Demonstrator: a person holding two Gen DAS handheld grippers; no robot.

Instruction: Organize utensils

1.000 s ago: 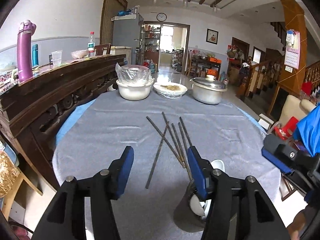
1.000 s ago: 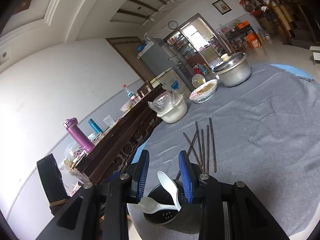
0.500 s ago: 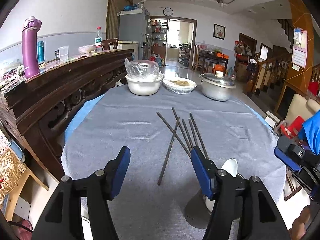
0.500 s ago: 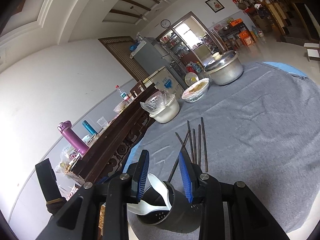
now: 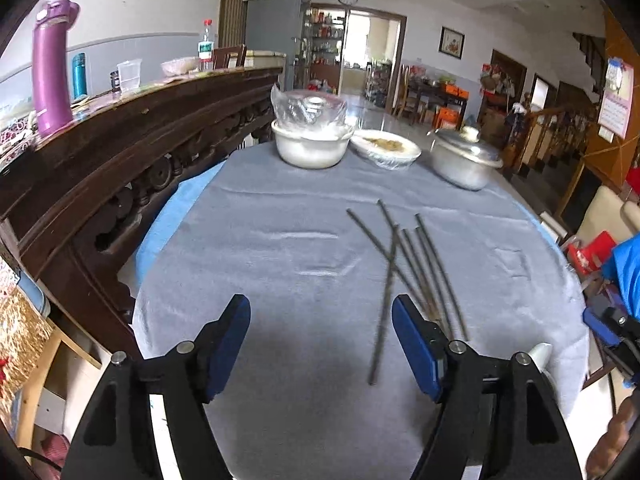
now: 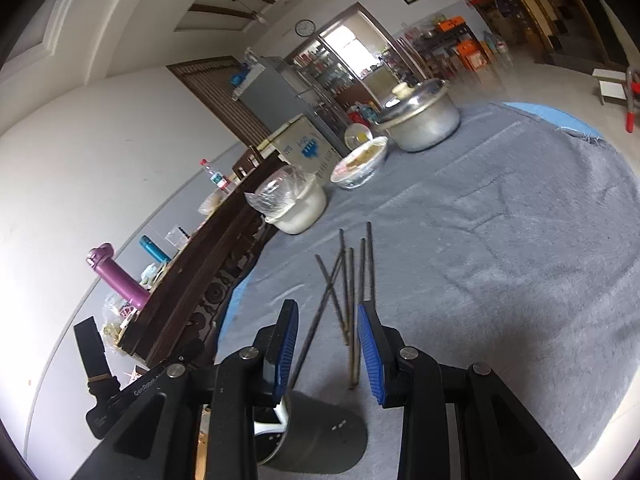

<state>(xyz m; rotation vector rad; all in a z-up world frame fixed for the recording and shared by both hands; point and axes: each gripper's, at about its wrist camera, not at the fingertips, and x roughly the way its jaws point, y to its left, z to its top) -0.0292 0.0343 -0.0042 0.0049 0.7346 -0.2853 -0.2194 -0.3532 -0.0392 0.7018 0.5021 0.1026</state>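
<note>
A round table [image 5: 280, 248] under a grey cloth [image 6: 520, 240] fills both views. Its left edge runs close along a dark carved sideboard [image 5: 120, 152], with a strip of blue undercloth showing between them; the right edge drops off toward chairs and open floor. The far rim is taken by a white bowl [image 5: 310, 146] with plastic over it, a flat dish [image 5: 386, 150] and a lidded steel pot [image 5: 464, 160], standing in a row. The wide middle and near-left of the cloth lie bare, as does the broad stretch to the right of the sticks in the right wrist view.

Six dark chopsticks [image 5: 404, 264] lie loose on the cloth right of centre, most roughly parallel, two crossing them at a slant. A dark holder [image 6: 316, 436] stands at the near edge with a white spoon [image 6: 280, 414] in it, just short of the chopsticks' near ends.

The left gripper [image 5: 322, 340] hangs over bare cloth left of the chopsticks; its jaws have just been opening and stand wide, nothing between them. The right gripper [image 6: 328, 348] hovers above the holder, jaws partly open, gripping nothing; chopstick ends show through the gap on the cloth beyond.
</note>
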